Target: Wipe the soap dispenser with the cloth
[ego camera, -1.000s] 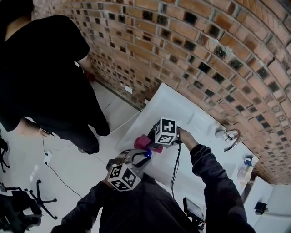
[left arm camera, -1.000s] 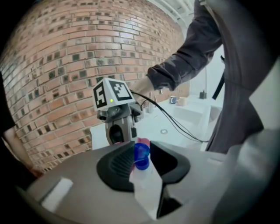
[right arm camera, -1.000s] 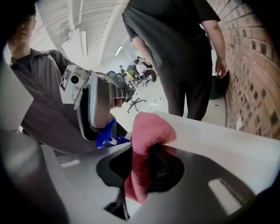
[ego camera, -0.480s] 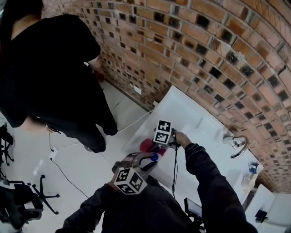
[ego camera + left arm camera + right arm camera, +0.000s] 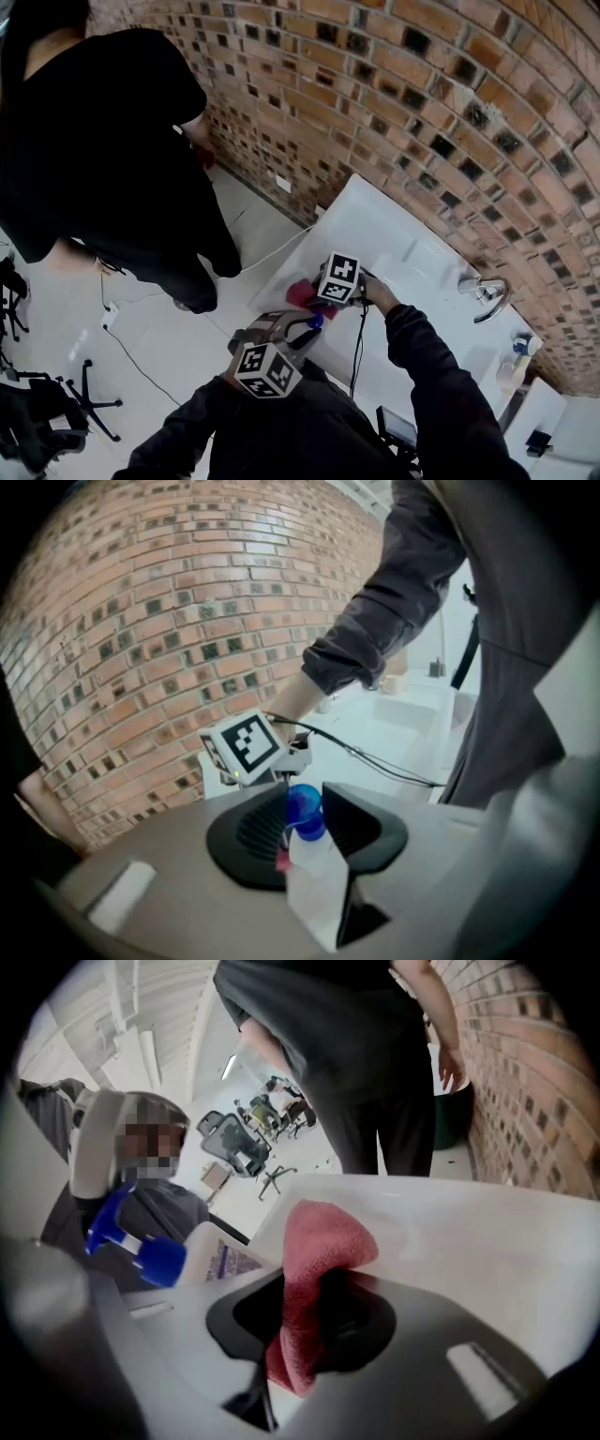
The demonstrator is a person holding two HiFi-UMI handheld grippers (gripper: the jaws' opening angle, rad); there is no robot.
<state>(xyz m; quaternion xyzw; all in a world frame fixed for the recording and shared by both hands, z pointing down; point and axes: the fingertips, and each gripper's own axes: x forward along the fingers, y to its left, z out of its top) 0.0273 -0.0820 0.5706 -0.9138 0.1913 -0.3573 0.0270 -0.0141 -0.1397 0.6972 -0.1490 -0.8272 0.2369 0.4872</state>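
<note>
Pink cloth (image 5: 319, 1241) is pinched in the right gripper (image 5: 305, 1321), just beside the dispenser (image 5: 317, 878). The left gripper (image 5: 307, 829) clamps the dispenser at the counter (image 5: 384, 230)'s near-left corner, apparently bracing it for wiping.

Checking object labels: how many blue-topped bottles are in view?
2. One, the soap dispenser, is clamped in the left gripper; the other bottle sits at the counter end beyond the faucet. Others may be hidden.
</note>
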